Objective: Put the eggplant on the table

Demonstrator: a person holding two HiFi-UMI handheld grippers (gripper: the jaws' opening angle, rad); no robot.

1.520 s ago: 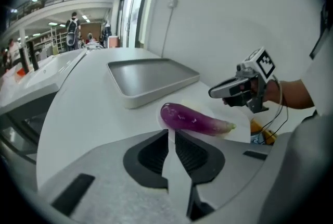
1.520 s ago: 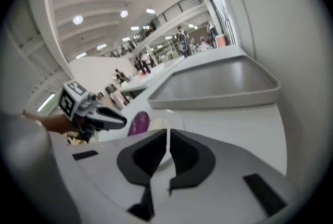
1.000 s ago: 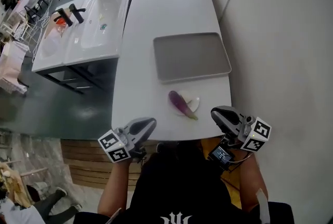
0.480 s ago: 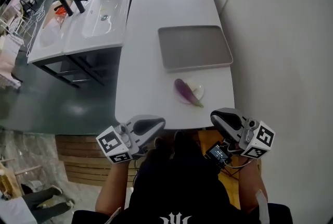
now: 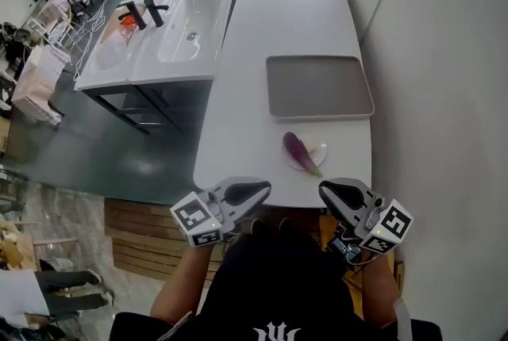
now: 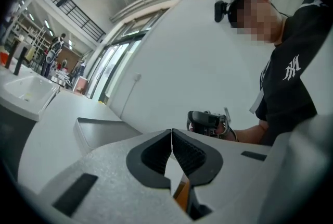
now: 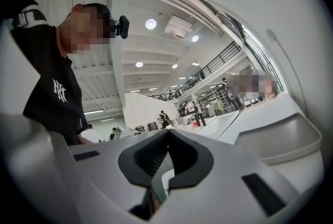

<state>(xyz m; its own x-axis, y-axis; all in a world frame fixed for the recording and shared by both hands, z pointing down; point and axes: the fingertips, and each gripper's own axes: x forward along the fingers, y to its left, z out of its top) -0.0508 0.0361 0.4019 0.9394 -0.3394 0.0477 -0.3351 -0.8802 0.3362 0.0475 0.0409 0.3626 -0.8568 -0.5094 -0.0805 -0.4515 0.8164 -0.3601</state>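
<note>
A purple eggplant (image 5: 299,150) lies on a small white plate (image 5: 317,157) near the front edge of the white table (image 5: 254,93). My left gripper (image 5: 261,189) (image 6: 171,132) hovers at the table's near edge, left of and below the eggplant, its jaws shut with nothing between them. My right gripper (image 5: 325,189) (image 7: 167,132) is at the same edge just below the plate, also shut and empty. The two grippers point toward each other. In the left gripper view the right gripper (image 6: 207,121) shows beyond the jaws.
A grey tray (image 5: 320,86) (image 6: 102,130) (image 7: 279,139) sits on the table beyond the plate, near the wall (image 5: 444,78) on the right. A white double sink unit (image 5: 163,34) stands left of the table. Wooden pallets (image 5: 147,240) lie on the floor at lower left.
Both grippers stayed shut and drifted a little along the table's near edge while the head view shifted. The eggplant has not moved from its plate.
</note>
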